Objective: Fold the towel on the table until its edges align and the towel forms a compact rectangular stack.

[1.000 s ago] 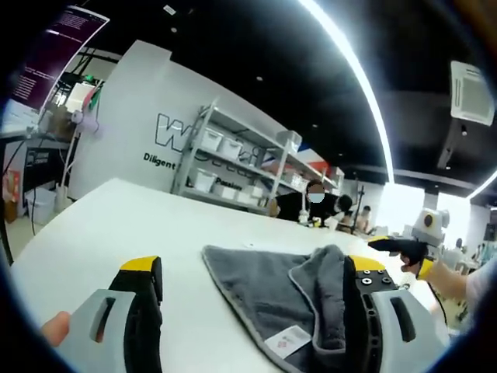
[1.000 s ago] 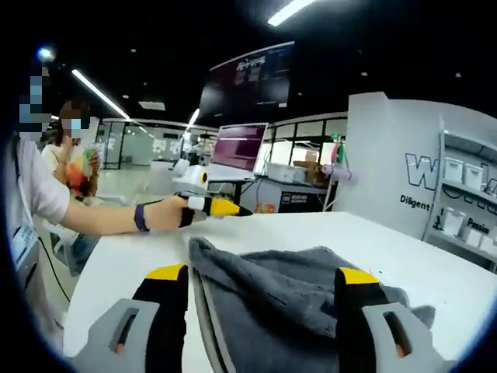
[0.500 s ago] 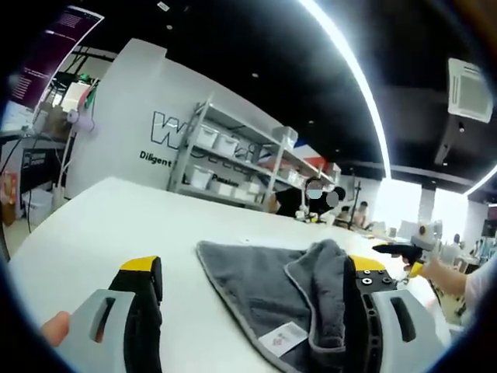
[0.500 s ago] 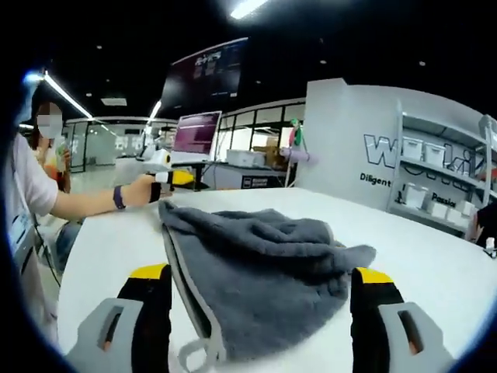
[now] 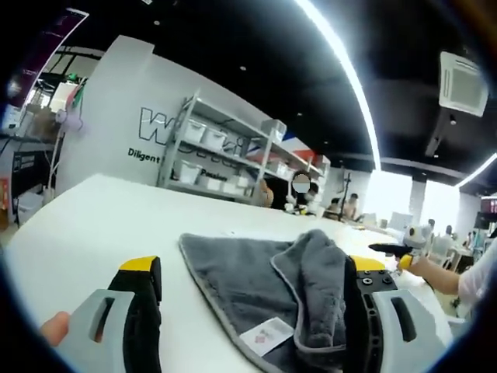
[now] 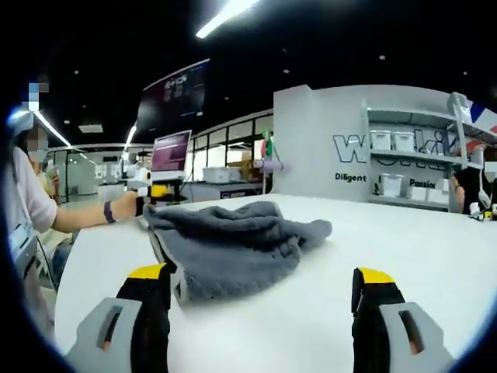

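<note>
A grey towel lies rumpled on the white table, with a white label at its near edge. My left gripper is open around it, and a raised fold leans on the right jaw. In the right gripper view the towel sits in a lumpy heap ahead of the left jaw. My right gripper is open over bare table. The left gripper, held by a hand, shows beyond the towel's far end. The right gripper shows past the towel on the right.
Metal shelves with white bins stand against a lettered wall behind the table, and the same shelves show in the right gripper view. People sit at the far end. A monitor and a seated person are to the left.
The right gripper has drawn back and let the towel go; the towel now lies ahead of it instead of between its jaws. The left gripper view has shifted slightly.
</note>
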